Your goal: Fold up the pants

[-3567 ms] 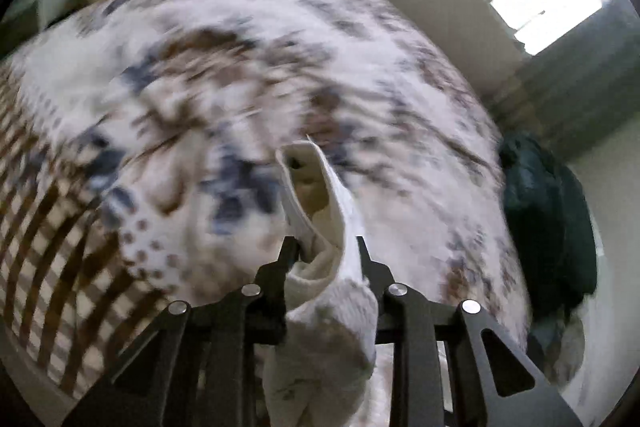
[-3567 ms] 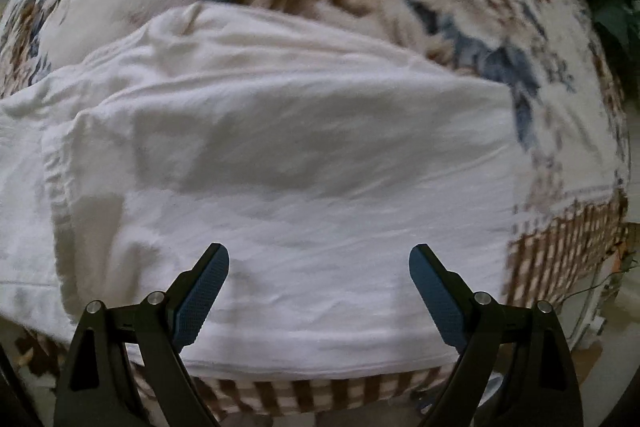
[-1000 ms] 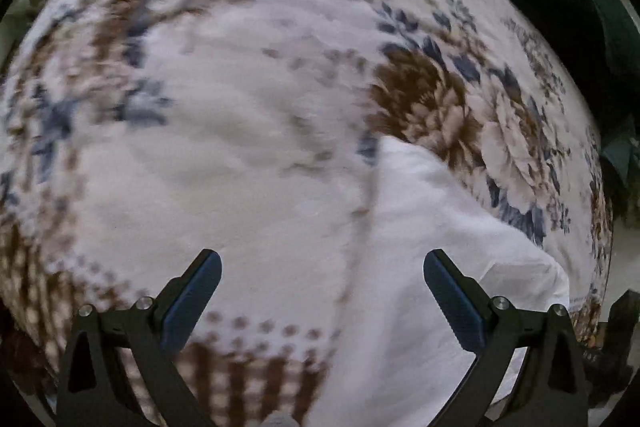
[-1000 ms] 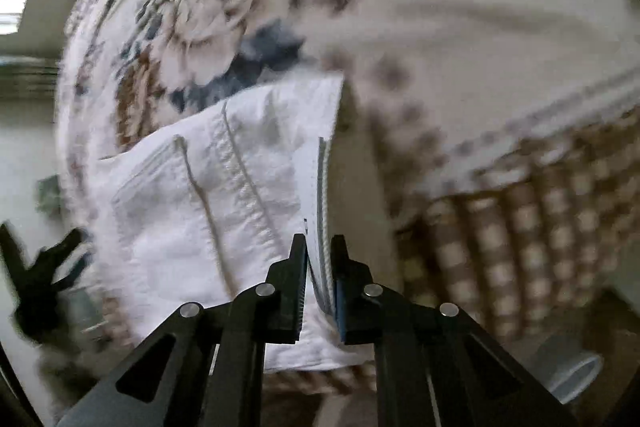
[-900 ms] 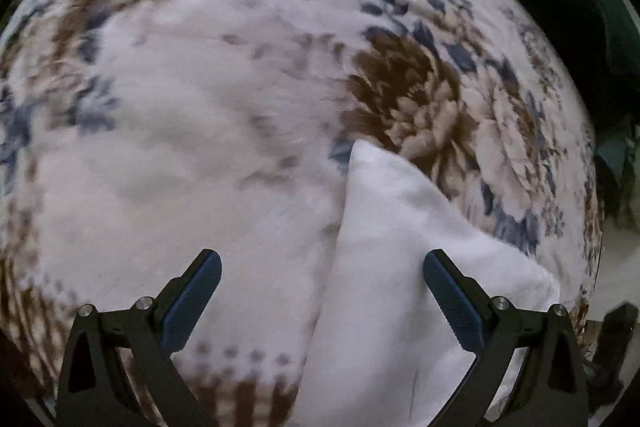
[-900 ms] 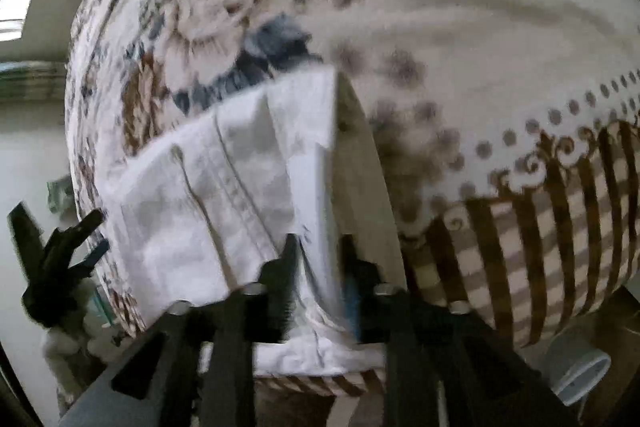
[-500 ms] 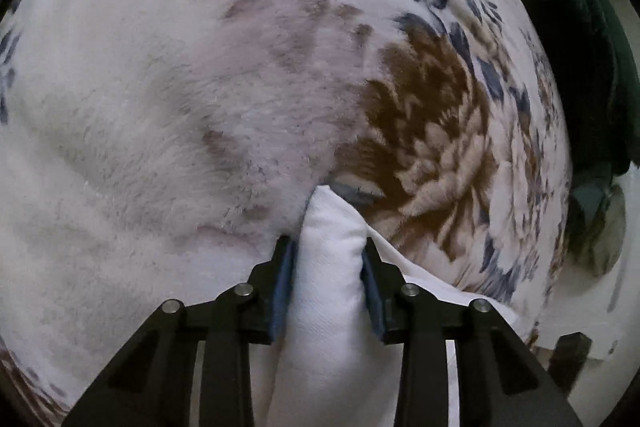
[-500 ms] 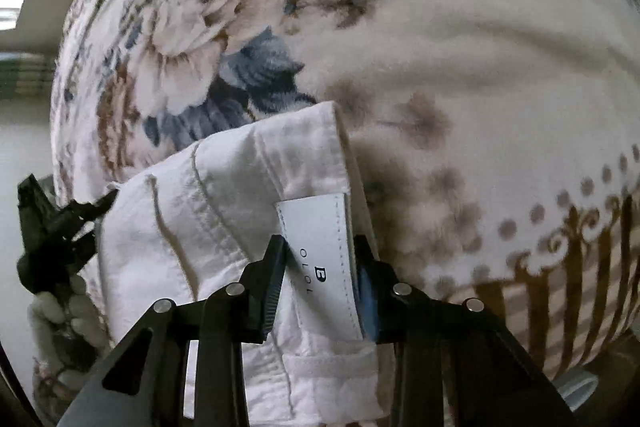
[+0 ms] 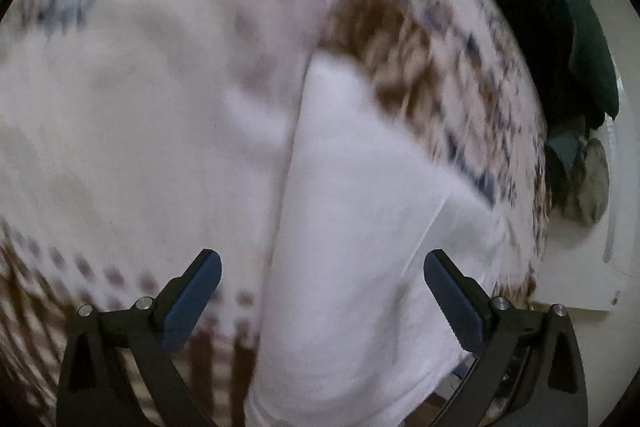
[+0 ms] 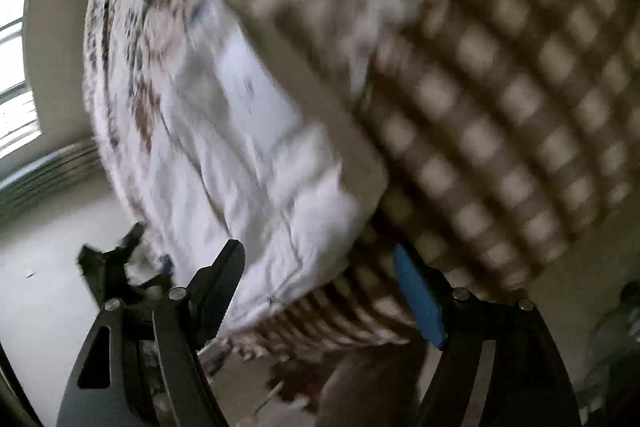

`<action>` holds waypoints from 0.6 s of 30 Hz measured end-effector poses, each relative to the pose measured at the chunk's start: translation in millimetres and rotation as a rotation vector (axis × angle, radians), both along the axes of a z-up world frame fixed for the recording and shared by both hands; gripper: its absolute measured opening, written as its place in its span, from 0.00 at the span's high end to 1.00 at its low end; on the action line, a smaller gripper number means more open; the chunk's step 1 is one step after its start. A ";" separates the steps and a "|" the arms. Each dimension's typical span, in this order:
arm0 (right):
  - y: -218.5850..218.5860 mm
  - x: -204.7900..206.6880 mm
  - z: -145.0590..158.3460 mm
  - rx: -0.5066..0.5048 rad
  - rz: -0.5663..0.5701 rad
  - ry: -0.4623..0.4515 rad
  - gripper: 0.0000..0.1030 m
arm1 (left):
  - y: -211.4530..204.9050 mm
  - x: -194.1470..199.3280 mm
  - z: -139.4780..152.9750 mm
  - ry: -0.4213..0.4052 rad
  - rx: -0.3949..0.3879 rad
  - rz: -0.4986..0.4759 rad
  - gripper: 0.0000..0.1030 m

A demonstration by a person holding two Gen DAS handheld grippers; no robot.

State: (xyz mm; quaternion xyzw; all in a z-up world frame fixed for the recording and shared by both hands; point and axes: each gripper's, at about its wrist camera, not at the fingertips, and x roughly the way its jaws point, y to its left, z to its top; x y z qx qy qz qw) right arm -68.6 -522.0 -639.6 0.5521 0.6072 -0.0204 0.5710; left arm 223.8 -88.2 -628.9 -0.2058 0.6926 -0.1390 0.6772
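On the bed, over a floral blanket (image 9: 160, 99) with a brown checked border, the white pants (image 9: 360, 227) lie folded into a long narrow bundle. In the left wrist view its long axis runs from the near edge of the bed up and away, ending in a blunt corner beside a brown flower in the pattern. In the right wrist view the same bundle (image 10: 256, 163) slants from the lower middle up toward the left, with a seam and what looks like a pale label on it, though blur smears the detail.

The left hand-held gripper (image 9: 322, 291) has its jaws opening, spread wide; the cloth lies between and below them, and neither blue pad presses it. The right hand-held gripper (image 10: 318, 291) is also opening, its fingers apart on either side of the bundle's near end, not pinching it.

The near end of the pants runs out of the left view at the bottom. Both views are motion-blurred. A dark green heap (image 9: 560, 27) at the bed's far side cannot be made out. The other gripper shows dimly at the lower left of the right view.
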 end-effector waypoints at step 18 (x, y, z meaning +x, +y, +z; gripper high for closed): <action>58.8 45.3 -50.4 0.085 -0.043 -0.150 0.28 | 2.7 -20.3 -29.5 0.049 -0.077 -0.017 0.01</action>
